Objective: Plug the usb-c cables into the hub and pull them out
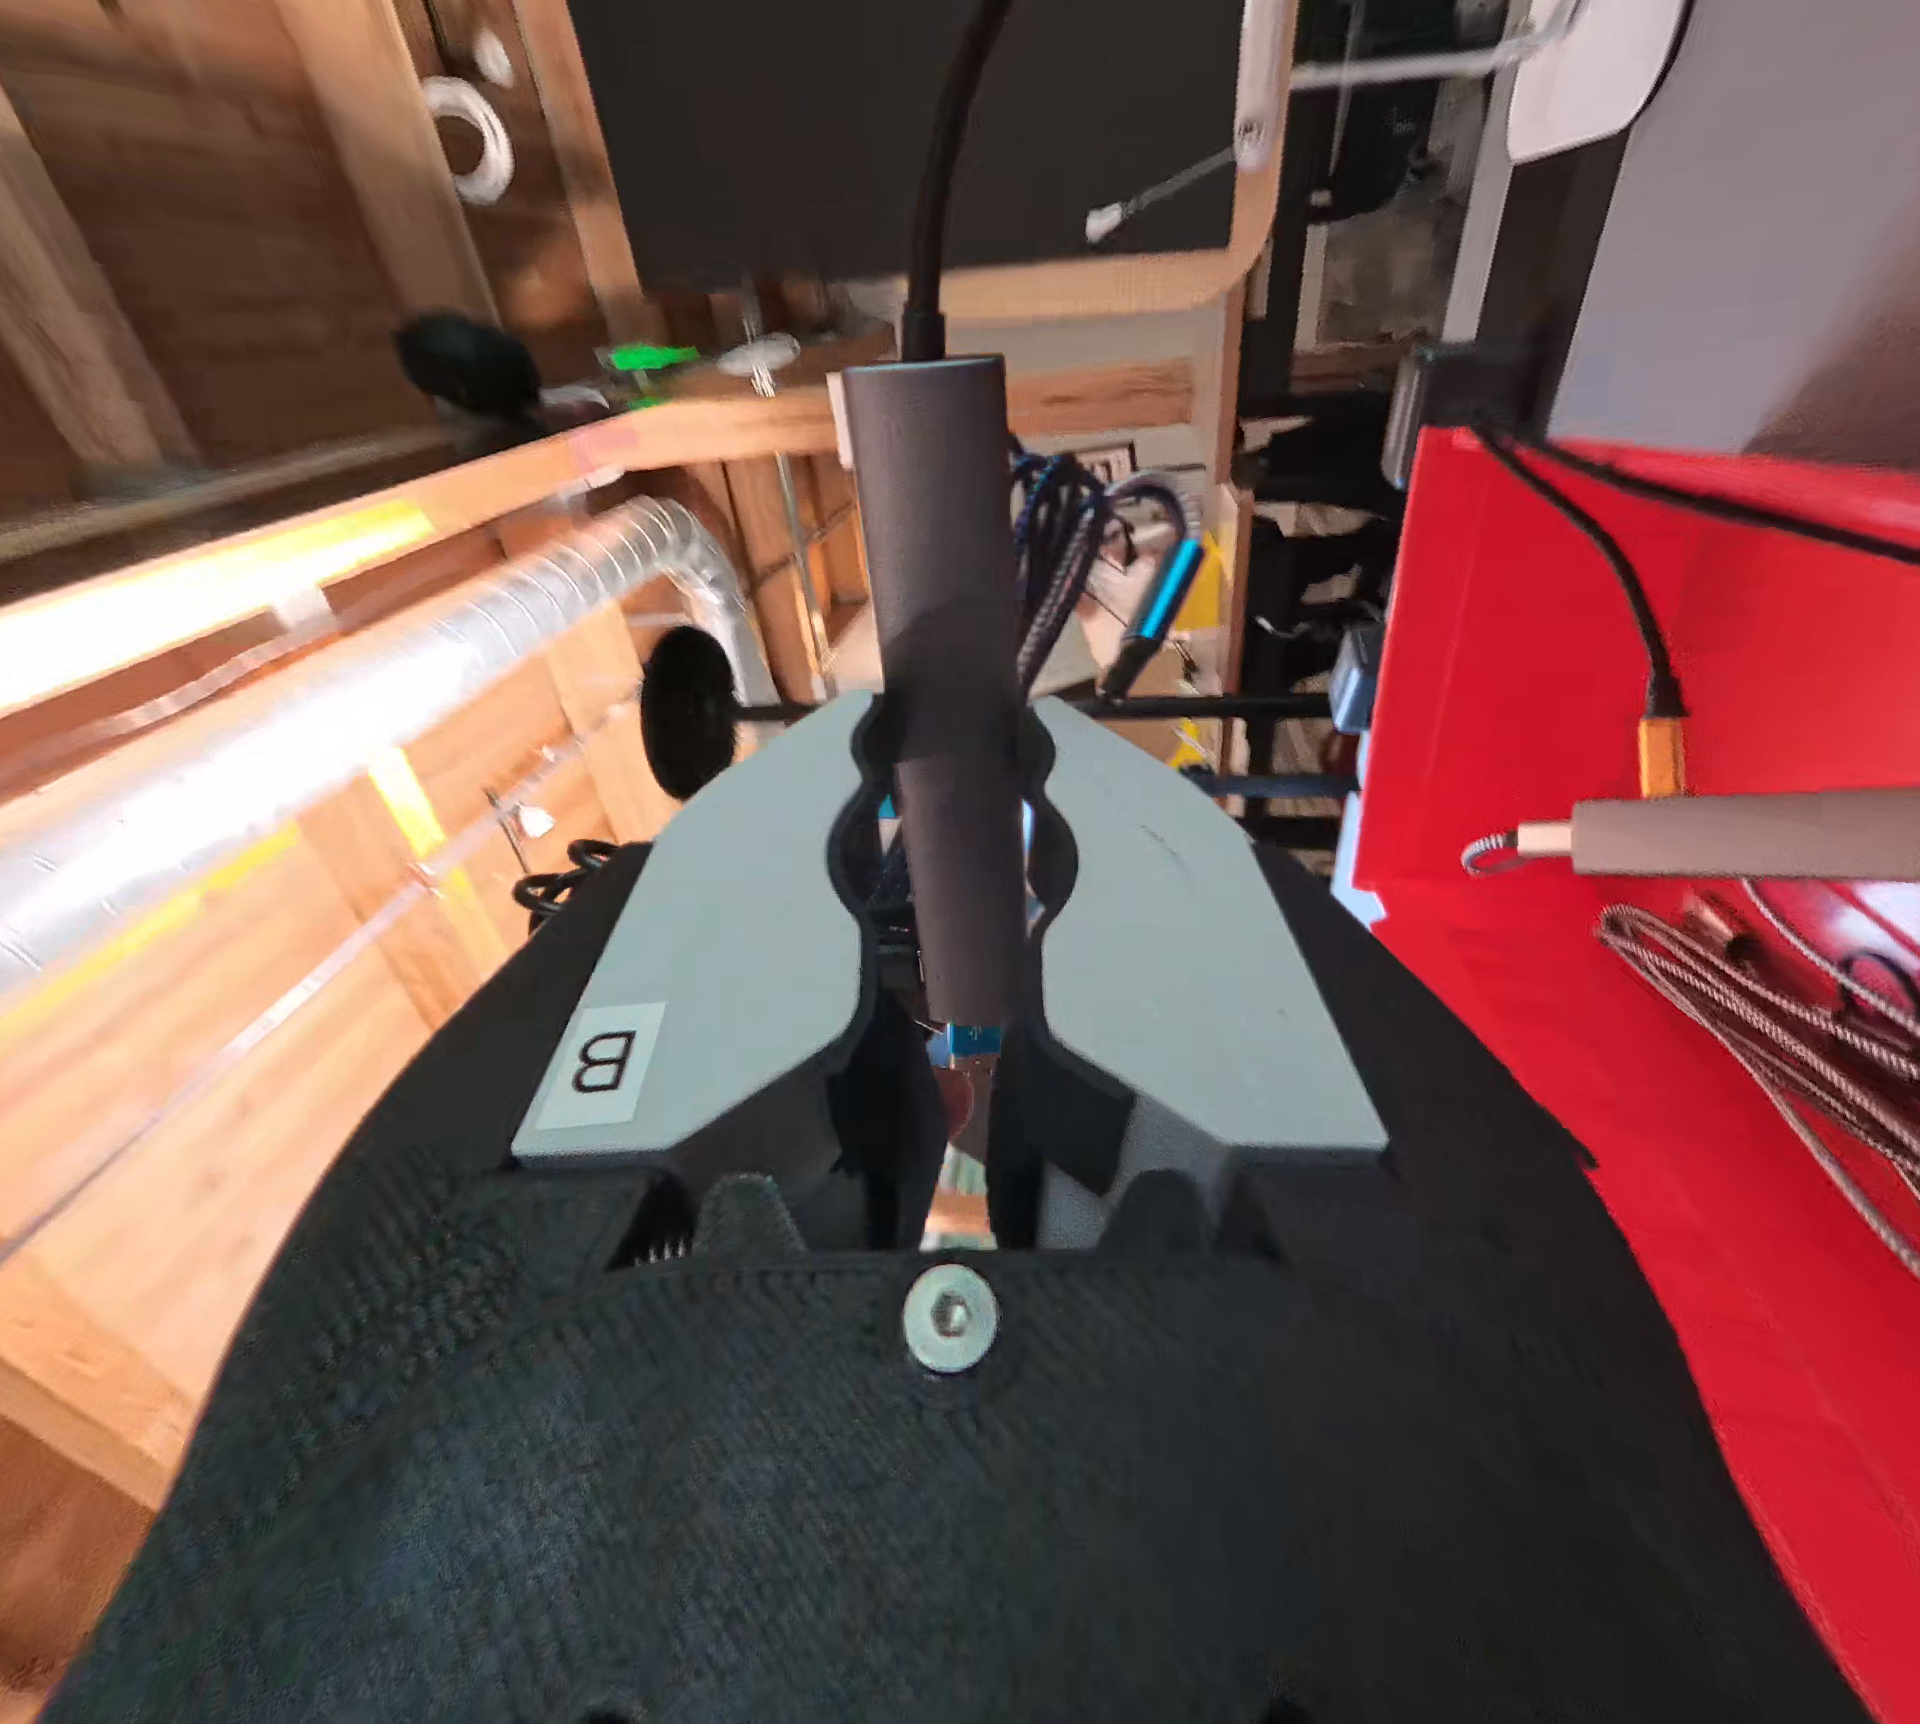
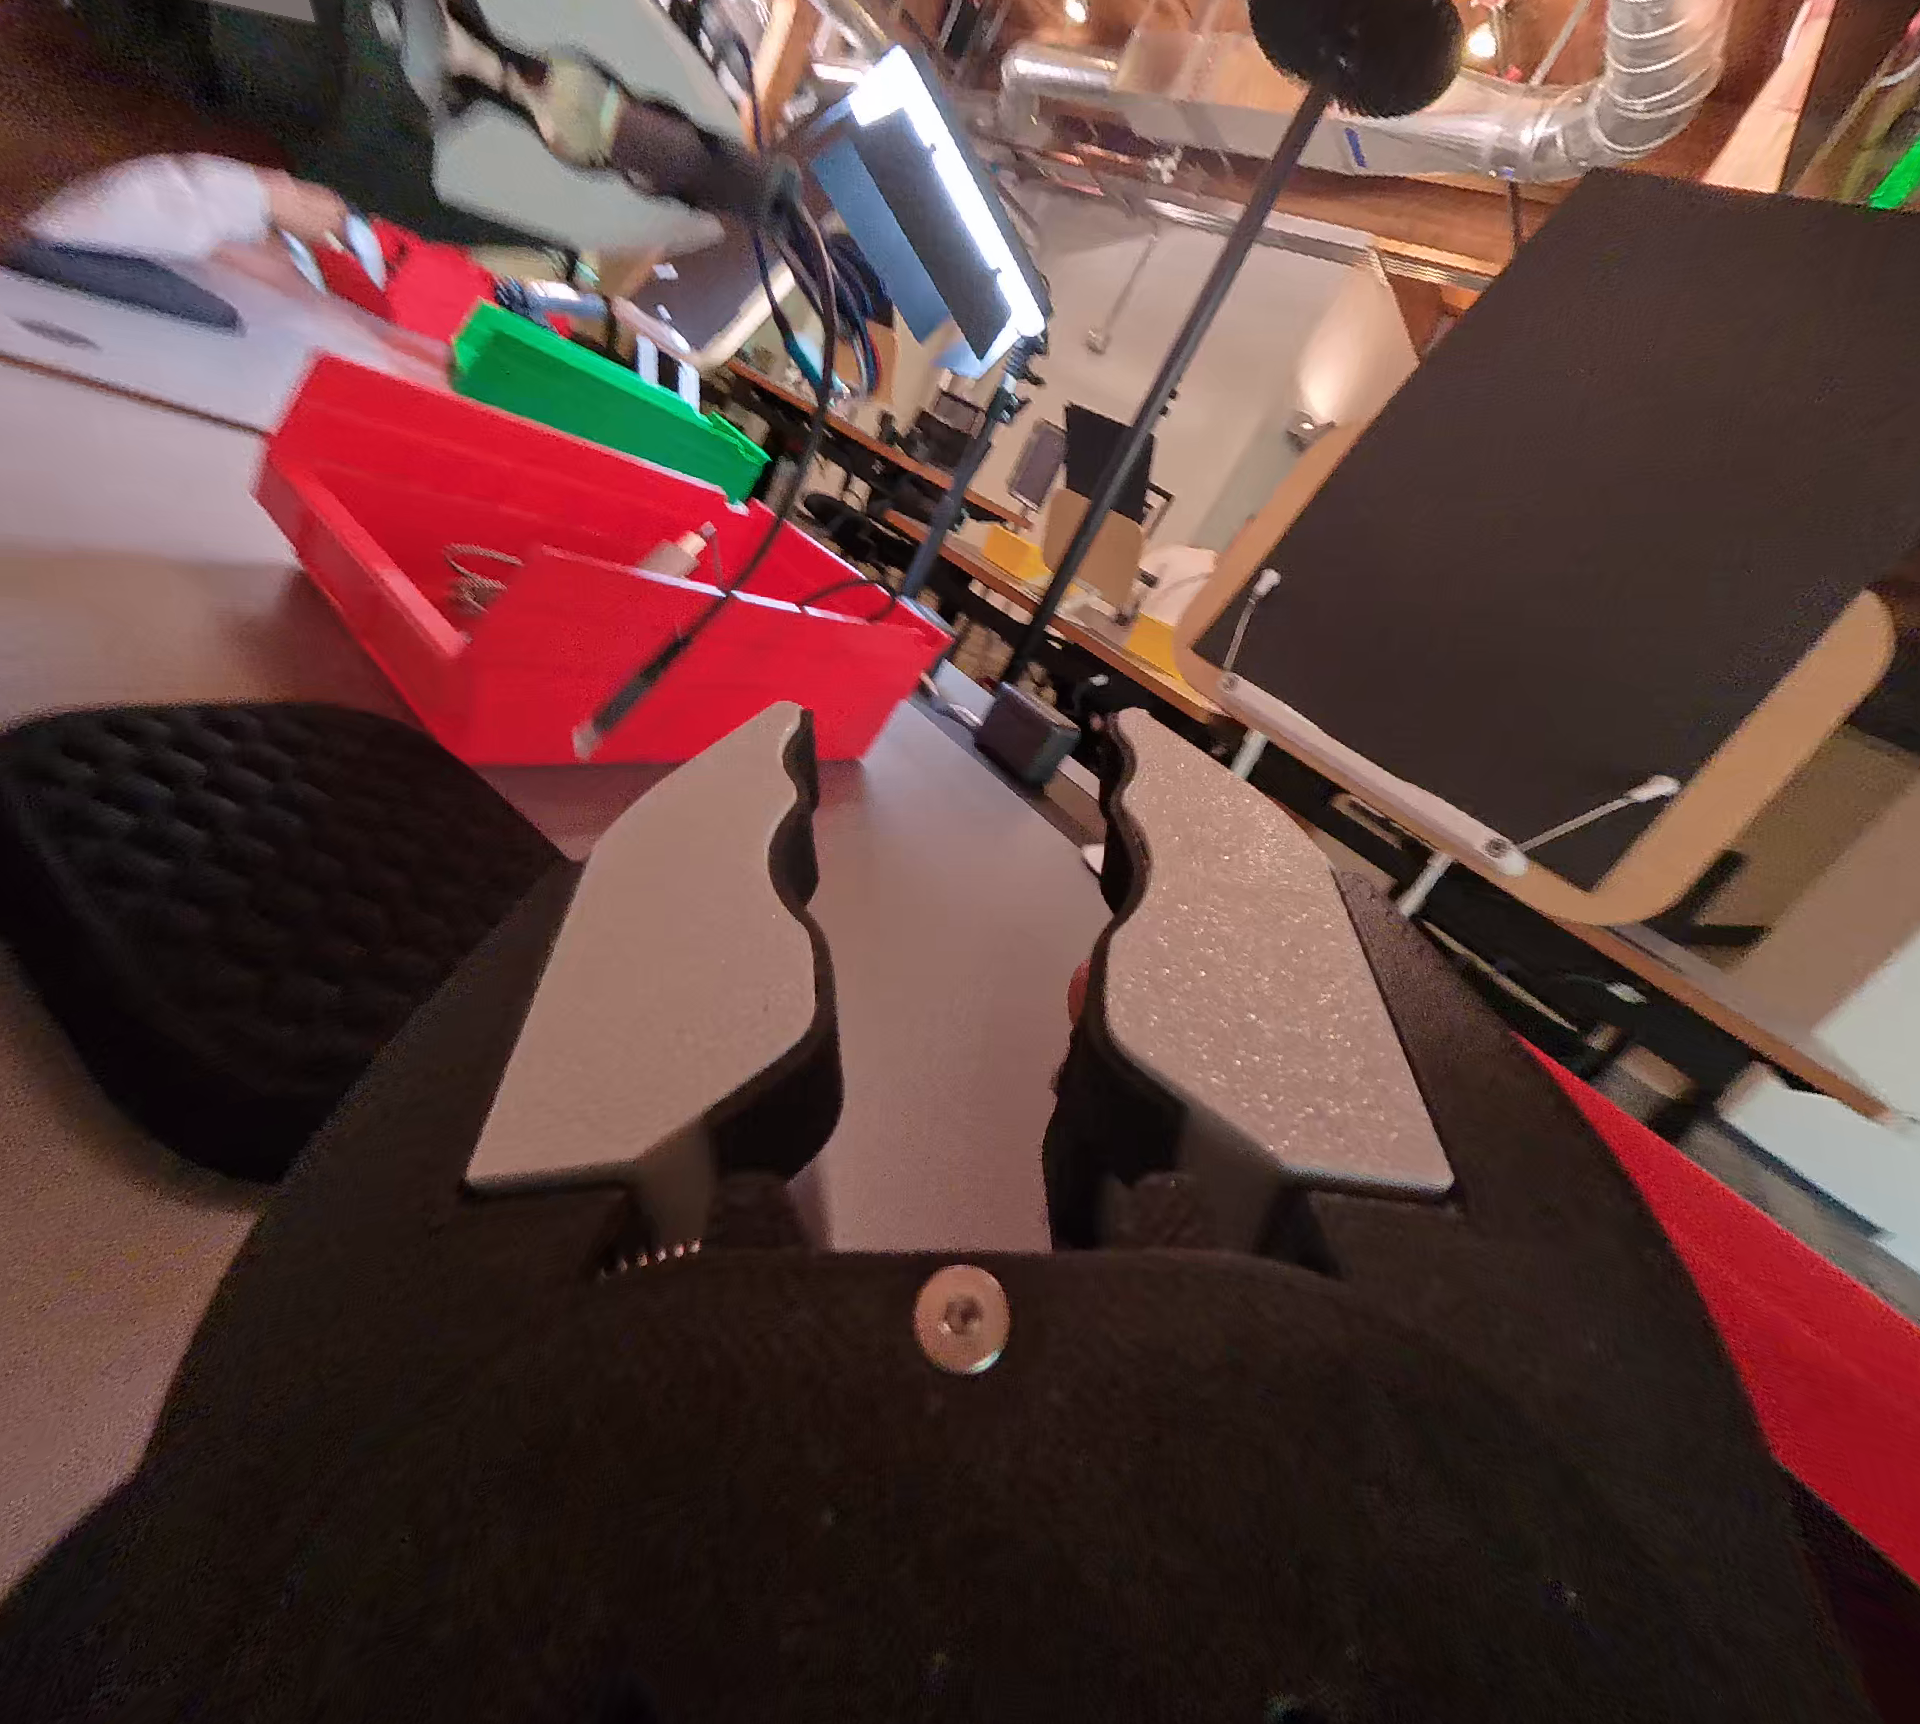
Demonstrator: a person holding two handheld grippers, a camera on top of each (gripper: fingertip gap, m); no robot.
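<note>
My left gripper (image 1: 951, 739) is shut on a dark grey hub (image 1: 935, 531), which sticks out forward between the fingers and is lifted off the table. A black cable (image 1: 966, 64) runs from the hub's far end. A red bin (image 1: 1558, 635) on the right holds a black cable with an orange plug (image 1: 1660, 755), a grey plug piece (image 1: 1714, 833) and a braided cable coil (image 1: 1766, 1030). My right gripper (image 2: 961, 739) is open and empty over the table. The red bin (image 2: 665, 666) lies ahead-left of it, with a black cable plug (image 2: 644, 687) hanging over its front wall.
A black mesh pad (image 2: 208, 926) lies on the table at the left. A green bin (image 2: 592, 396) stands behind the red one. A small dark box (image 2: 1023, 729) sits at the table edge. A black panel chair (image 2: 1558, 531) stands at the right, and a person's sleeve (image 2: 156, 204) shows far left. Left tips to right tips: about 25 cm.
</note>
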